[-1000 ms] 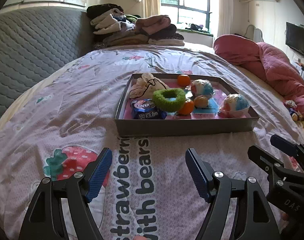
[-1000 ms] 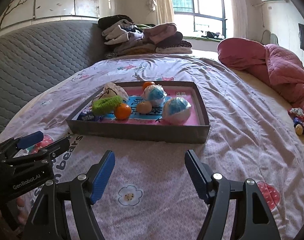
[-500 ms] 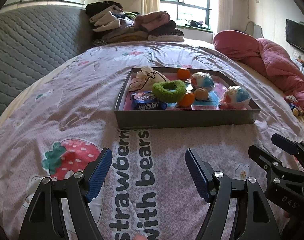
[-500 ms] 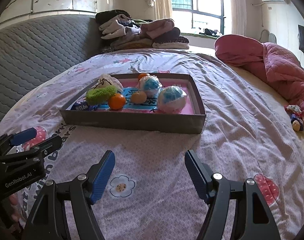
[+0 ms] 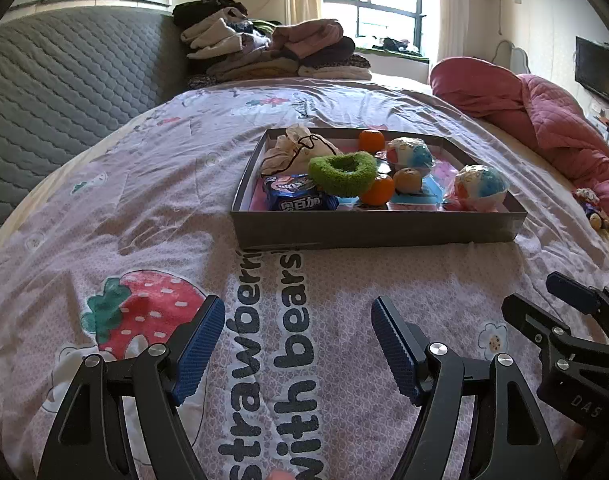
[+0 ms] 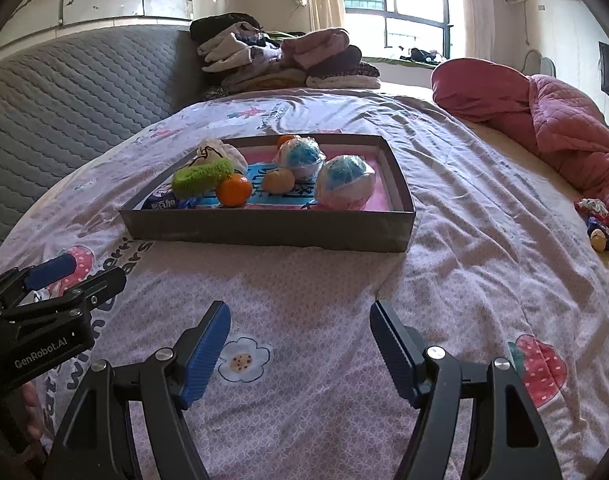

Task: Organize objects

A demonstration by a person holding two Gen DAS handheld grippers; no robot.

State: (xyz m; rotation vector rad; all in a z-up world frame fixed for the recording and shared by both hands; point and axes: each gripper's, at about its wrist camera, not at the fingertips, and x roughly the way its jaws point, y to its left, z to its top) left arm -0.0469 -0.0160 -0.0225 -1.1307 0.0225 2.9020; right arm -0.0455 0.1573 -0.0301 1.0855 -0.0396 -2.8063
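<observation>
**Both grippers hang empty short of the loaded tray**

A grey tray (image 5: 376,229) sits on the bed (image 5: 152,208), on a strawberry-print sheet. Inside it lie a green scrunchie (image 5: 342,172), a blue snack packet (image 5: 298,198) touching the scrunchie, a cream drawstring pouch (image 5: 292,150) at the far left corner, three oranges, one just beside the scrunchie (image 5: 378,191), and two wrapped blue-and-white balls, the nearer one (image 5: 480,188) by the right wall. The left gripper (image 5: 298,344) and right gripper (image 6: 300,340) hover side by side above the sheet, near the tray's front wall, jaws spread wide and holding nothing.
</observation>
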